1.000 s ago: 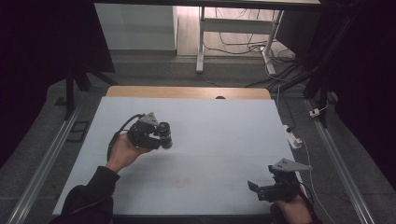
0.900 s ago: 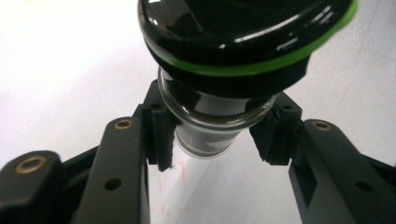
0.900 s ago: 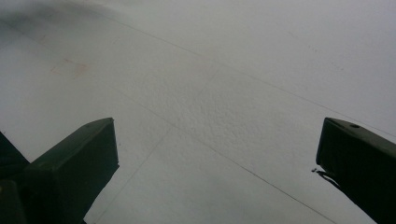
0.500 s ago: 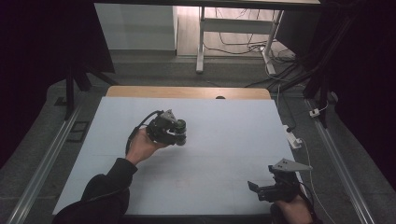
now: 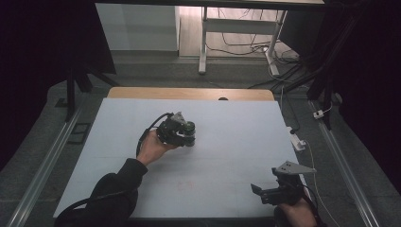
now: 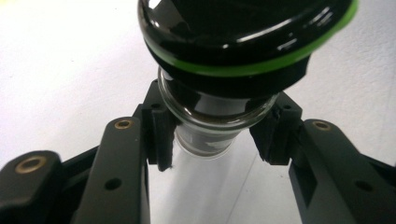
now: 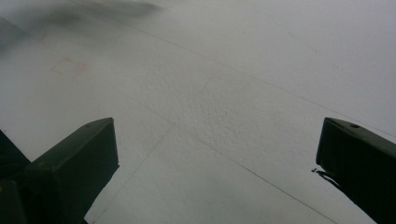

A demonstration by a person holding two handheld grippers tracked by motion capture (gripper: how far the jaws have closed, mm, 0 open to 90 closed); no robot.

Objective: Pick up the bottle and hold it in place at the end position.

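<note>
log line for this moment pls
left gripper: shut on glass jar, black lid | right gripper: open, nothing held | white table

table [image 5: 227, 156] open between hands | sole obstacle mid-left: left gripper [image 5: 188, 140] clamped on glass jar [image 5: 189, 127] | right gripper [image 5: 257, 191] near front-right edge, jaws apart

This looks like a lab or test room. The pale surface [image 5: 222, 156] is a plain work board between metal rails [image 5: 45, 168]. Behind the surface, loose cables [image 5: 246, 45] lie on the floor beside a white frame leg [image 5: 203, 42]; the dark surroundings are perhaps curtains.
</note>
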